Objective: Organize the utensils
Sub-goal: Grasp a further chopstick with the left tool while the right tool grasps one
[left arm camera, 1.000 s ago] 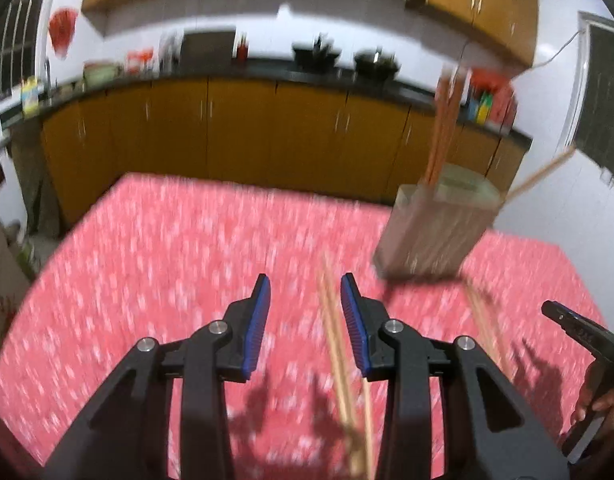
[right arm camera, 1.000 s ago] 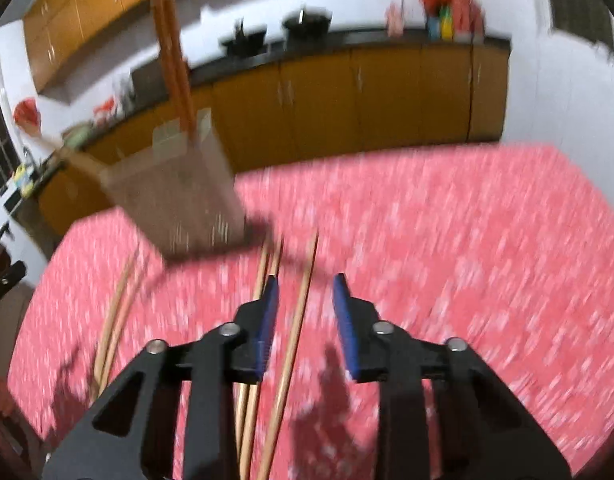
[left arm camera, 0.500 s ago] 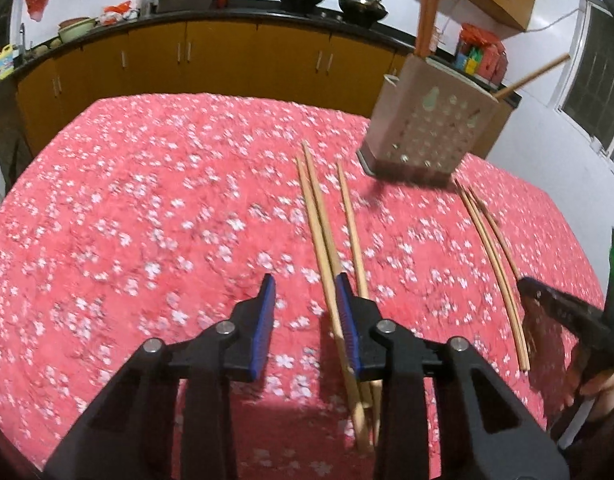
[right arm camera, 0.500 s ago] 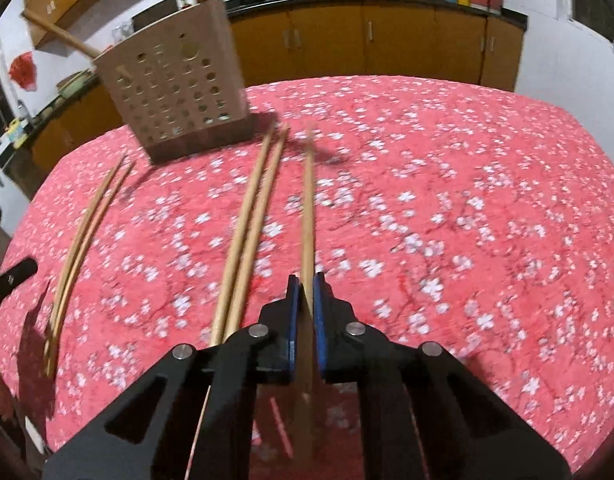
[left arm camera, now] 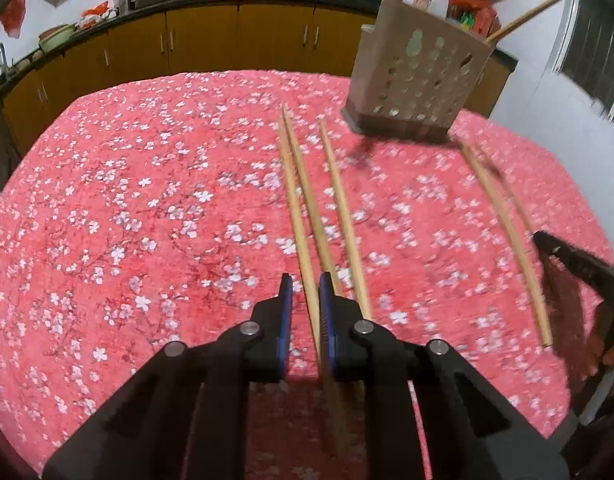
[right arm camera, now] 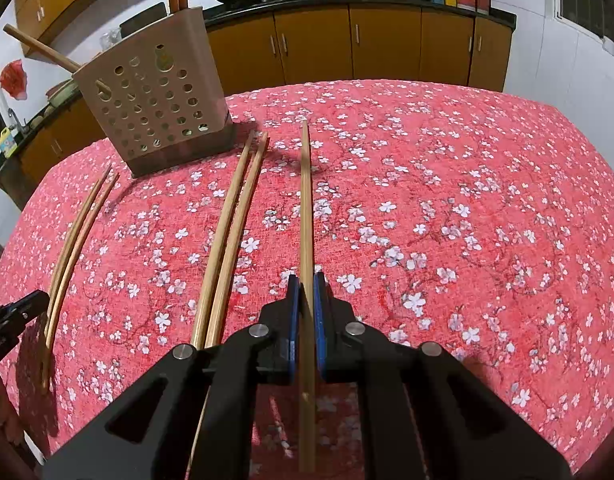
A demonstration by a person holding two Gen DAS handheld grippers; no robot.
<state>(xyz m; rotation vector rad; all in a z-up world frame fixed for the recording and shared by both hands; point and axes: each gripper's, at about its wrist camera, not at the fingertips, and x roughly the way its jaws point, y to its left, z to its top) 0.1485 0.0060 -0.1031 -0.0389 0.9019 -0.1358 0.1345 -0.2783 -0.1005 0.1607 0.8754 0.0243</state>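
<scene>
Five chopsticks lie on the floral tablecloth (right arm camera: 447, 184); one perforated holder (right arm camera: 155, 96) stands behind them.
Right gripper (right arm camera: 305, 292): fingers pressed onto a single chopstick (right arm camera: 305, 200). Left gripper (left arm camera: 305, 292): fingers narrowly parted around one chopstick of a pair (left arm camera: 297, 200); contact cannot be determined.

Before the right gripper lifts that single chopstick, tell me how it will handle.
Likely stiff: the chopstick runs dead straight ahead of the right gripper. Probably light, being a thin wooden stick. Most of its length juts past the gripper, so the tip may swing or pivot in the grip.
</scene>
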